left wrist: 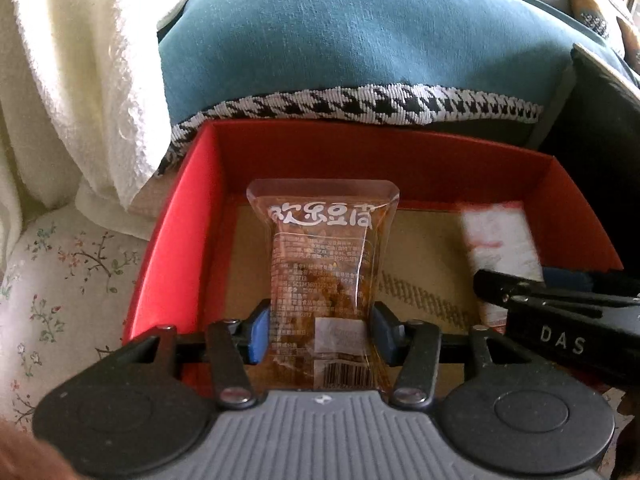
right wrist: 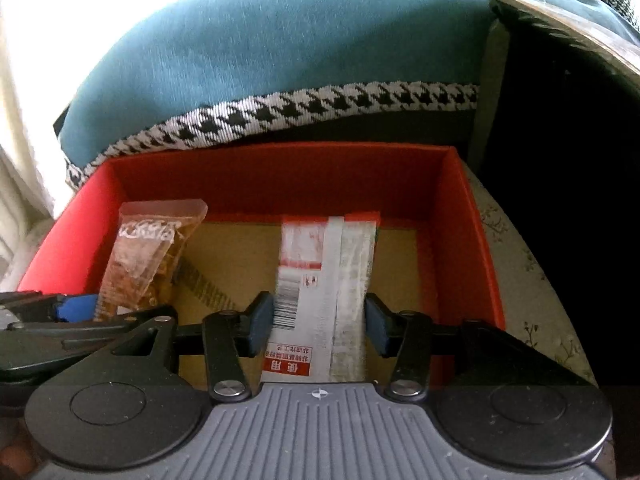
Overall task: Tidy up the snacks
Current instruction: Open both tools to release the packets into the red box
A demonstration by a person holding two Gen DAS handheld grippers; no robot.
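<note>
Left tongs (left wrist: 320,320): blue pads pressed against both long edges of a clear tofu snack packet (left wrist: 322,264), low down near its barcode end. The packet stands up and away from the tongs, its sealed top with white characters pointing far. It hangs over the left part of the red box (left wrist: 172,240); whether its underside touches the cardboard floor I cannot tell.

Right tongs (right wrist: 320,322): pads pinching a white-and-red sachet (right wrist: 320,280) across its width, about mid-length, barcode side up. The sachet points far, over the middle-to-right part of the box floor. Its far half is motion-blurred, so the print there is unreadable.

Judgement: both packets are gripped by their edges rather than their faces, probably so the flat sides can be laid down on the floor. The two tongs sit side by side over the near rim, well enough apart that the packets do not overlap. This suggests parallel placement, one snack per half of the box.

Box: open top, red walls, brown floor with a printed band. No other contents visible.

Far: box sits on a floral fabric surface (left wrist: 60,280), against a teal cushion (left wrist: 340,48) with houndstooth trim. White towel-like fabric (left wrist: 80,60) at far left.
</note>
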